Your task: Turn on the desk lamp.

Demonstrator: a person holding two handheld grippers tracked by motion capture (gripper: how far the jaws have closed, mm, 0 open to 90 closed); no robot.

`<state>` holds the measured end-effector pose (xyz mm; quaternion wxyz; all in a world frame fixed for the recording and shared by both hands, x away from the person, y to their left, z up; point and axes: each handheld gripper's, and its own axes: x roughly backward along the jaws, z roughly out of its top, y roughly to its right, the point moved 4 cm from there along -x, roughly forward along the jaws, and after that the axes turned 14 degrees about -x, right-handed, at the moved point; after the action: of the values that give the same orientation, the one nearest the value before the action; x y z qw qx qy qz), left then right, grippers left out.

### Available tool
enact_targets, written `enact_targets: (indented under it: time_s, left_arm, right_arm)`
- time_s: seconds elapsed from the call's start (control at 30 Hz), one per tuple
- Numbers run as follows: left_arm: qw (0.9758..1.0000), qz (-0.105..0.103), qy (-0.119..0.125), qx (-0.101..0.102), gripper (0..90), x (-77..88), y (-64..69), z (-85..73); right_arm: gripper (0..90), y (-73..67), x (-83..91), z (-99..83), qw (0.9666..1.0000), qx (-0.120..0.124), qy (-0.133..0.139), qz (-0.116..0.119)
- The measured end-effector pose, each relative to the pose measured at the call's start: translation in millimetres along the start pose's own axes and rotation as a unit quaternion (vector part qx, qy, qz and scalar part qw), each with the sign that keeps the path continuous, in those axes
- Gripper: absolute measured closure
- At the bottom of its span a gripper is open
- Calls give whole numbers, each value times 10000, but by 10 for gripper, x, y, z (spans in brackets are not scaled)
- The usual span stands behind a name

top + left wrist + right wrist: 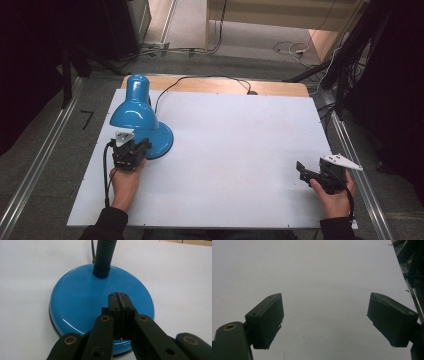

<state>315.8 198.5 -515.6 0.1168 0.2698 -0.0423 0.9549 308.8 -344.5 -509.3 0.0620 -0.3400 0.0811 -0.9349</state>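
The left hand-held gripper (121, 305), jaws pressed together, is hovering over the glossy blue metal desk lamp's round base (82, 300), likely about to press it; the right hand-held gripper (324, 320) is idling spread, well apart.

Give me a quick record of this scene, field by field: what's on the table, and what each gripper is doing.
surface: white table
object: blue lamp, shade at the far left, cord running to the far edge
lamp base: round, flat on the table
left gripper: jaws shut together, tips over the near part of the base; touching or not, cannot tell
right gripper: jaws wide open, nothing between them, over bare table near the right edge
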Motion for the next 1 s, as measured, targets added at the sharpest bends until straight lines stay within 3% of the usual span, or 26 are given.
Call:
enact_targets:
  time_s: [0.53, 1.0]
  left_arm:
    - [9999, -5, -130, -86, 900, -47, 29, -33]
    - [9999, 13, -117, -20, 900, -45, 34, -47]
  right_arm:
    - [122, 3, 1, 0, 10000, 3, -1, -9]
    - [122, 6, 3, 1, 10000, 24, 13, -16]
